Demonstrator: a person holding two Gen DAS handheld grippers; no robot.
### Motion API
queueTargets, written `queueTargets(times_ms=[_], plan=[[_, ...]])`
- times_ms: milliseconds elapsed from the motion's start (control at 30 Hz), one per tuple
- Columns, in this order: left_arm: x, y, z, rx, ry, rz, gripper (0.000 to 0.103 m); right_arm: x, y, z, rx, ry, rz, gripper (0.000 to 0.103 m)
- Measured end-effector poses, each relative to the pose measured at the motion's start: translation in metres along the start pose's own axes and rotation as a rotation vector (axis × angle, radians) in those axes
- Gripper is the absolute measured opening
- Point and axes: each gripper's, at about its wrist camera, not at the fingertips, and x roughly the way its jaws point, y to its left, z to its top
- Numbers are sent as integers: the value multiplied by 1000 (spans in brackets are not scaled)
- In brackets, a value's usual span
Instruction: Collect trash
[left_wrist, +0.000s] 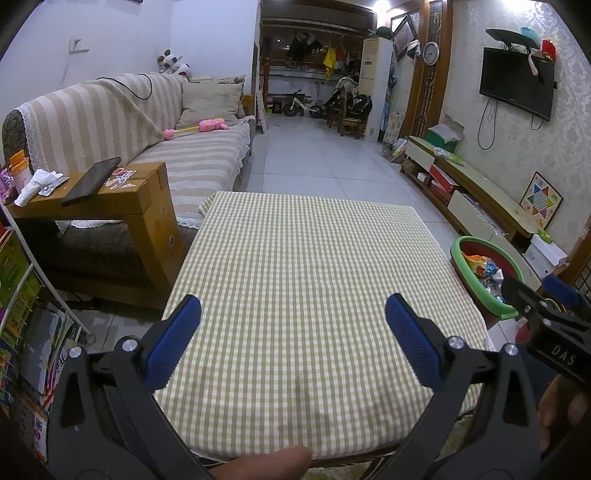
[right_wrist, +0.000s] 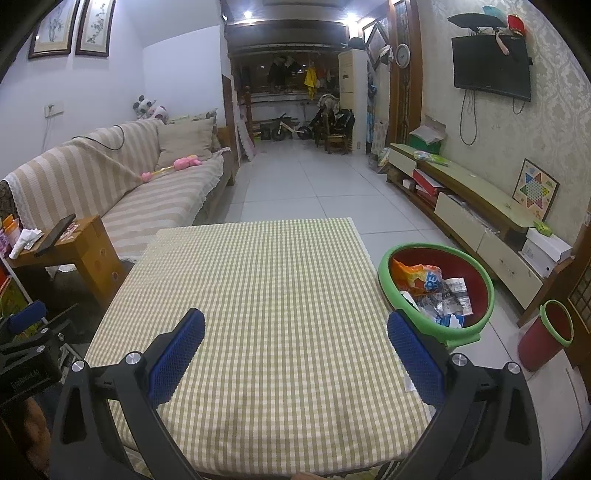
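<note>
A red bin with a green rim (right_wrist: 476, 266) (left_wrist: 460, 248) stands on the floor to the right of the table and holds crumpled wrappers (right_wrist: 436, 291) (left_wrist: 482, 267). My left gripper (left_wrist: 293, 306) hovers open over the near half of the green-checked tablecloth (left_wrist: 303, 266), nothing between its blue pads. My right gripper (right_wrist: 295, 321) is open too, above the same cloth (right_wrist: 266, 295), its right finger just in front of the bin's near rim. Each gripper shows at the edge of the other's view. No trash lies on the cloth.
A striped sofa (left_wrist: 155, 122) and a wooden side table (left_wrist: 92, 192) with a phone and tissue stand to the left. A low TV cabinet (right_wrist: 476, 206) runs along the right wall. A smaller red bin (right_wrist: 546, 336) sits at far right. Tiled floor stretches beyond the table.
</note>
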Motion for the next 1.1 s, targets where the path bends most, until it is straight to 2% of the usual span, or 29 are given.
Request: queueTargets(times_ms=[700,833,1100], plan=[[-1,-1,-1,-4,5,1,98,4,-5,-3,-1,13,-1,96],[-7,-2,0,-2,-46,4,98,3,-5,-3,-2,12,-2,96],[-4,-3,-2,-6,-23,22,98,4,-6,-4,0,13,-2,96]])
